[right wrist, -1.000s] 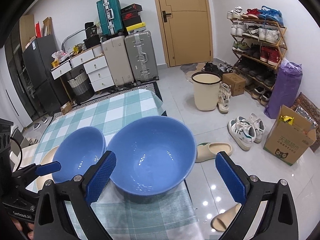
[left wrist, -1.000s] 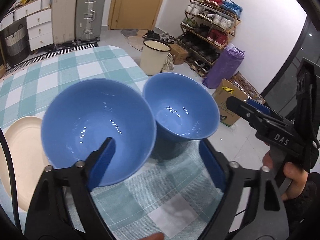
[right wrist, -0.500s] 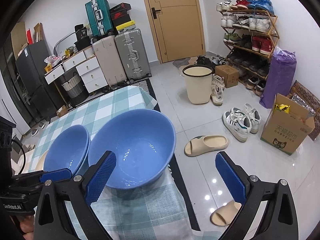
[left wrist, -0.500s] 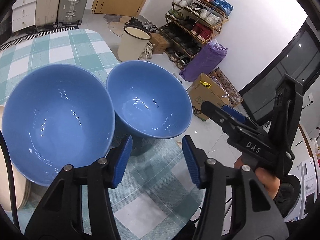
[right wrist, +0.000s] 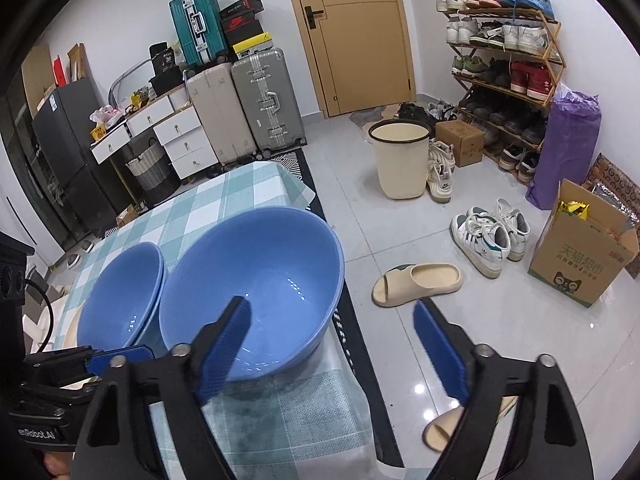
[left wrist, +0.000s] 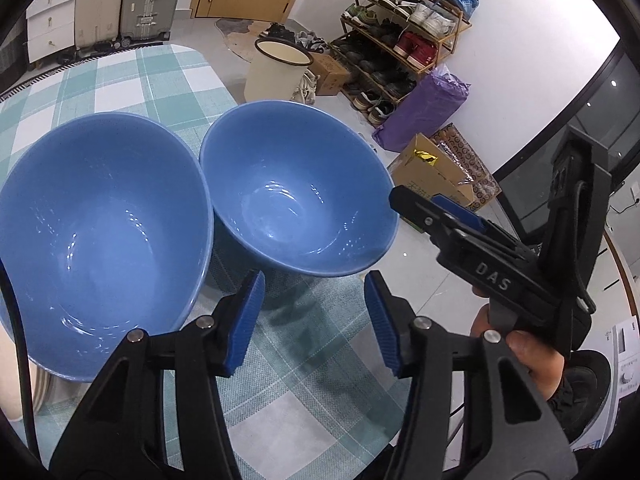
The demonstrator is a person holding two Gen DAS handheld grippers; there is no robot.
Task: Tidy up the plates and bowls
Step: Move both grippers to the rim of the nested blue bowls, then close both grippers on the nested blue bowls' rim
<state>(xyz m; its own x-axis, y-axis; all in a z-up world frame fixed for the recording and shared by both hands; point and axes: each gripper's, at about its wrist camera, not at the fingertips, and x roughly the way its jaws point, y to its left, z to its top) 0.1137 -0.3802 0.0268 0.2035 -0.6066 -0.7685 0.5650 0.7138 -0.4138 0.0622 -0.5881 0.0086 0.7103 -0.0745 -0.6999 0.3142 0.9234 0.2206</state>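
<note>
Two blue bowls stand side by side on the checked tablecloth [left wrist: 304,360]. The left bowl [left wrist: 100,232] rests on cream plates [left wrist: 12,380]; in the right wrist view this left bowl [right wrist: 120,296] shows a doubled rim. The right bowl [left wrist: 296,196] sits by the table's edge. My left gripper [left wrist: 314,320] hovers open just in front of it, with nothing between its fingers. My right gripper [right wrist: 332,348] is closing around the near rim of the right bowl [right wrist: 256,280]. One finger is over the bowl's inside and the other is beyond the table edge; its pads are not touching the bowl.
The table edge [right wrist: 348,344] runs just right of the right bowl. On the floor beyond lie slippers [right wrist: 416,284], sneakers [right wrist: 488,236], a cream bin [right wrist: 400,160] and a cardboard box [right wrist: 580,256]. Suitcases [right wrist: 264,100] and a shoe rack [right wrist: 508,68] stand by the walls.
The left gripper's jaws have narrowed and it has swung from the left bowl toward the right one. The right gripper has dropped closer to the right bowl and its jaws have started to narrow.
</note>
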